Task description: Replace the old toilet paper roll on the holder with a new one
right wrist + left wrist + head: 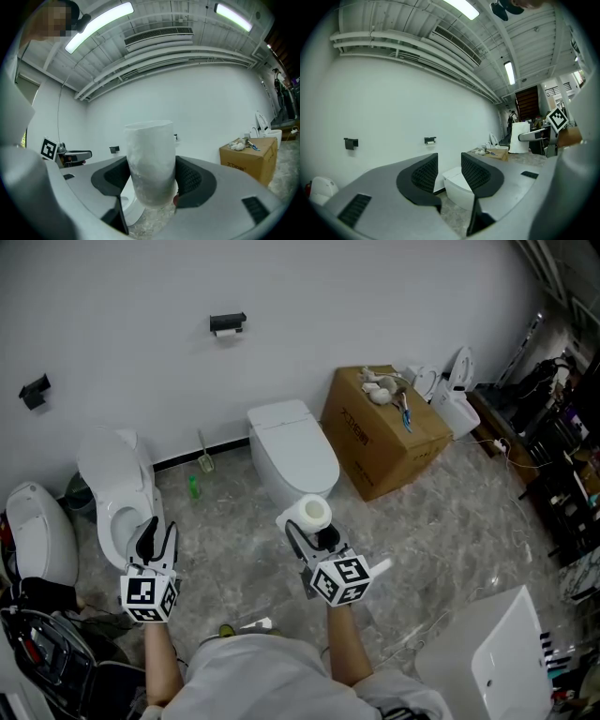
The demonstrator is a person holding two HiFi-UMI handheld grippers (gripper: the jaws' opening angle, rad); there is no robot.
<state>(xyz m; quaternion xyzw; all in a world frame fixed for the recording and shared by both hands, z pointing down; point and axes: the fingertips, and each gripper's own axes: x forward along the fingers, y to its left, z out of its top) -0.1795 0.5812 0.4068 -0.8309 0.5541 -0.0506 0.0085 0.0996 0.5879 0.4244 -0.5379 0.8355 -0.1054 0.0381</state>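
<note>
while the right gripper (pixel 314 532) has jaws clamped on the new roll (pixel 312 513), axis upright, the left gripper (pixel 157 536) has jaws apart w/ nothing btwn. wall holder (pixel 228 323) is well ahead of both, almost dead ahead of left jaws, so left looks nearer.

What hangs on the wall holder (pixel 228 323) is too small to tell.

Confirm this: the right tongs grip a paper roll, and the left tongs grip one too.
Not quite. The left tongs are open and empty, as the left gripper view shows. The right tongs do grip a roll.
</note>
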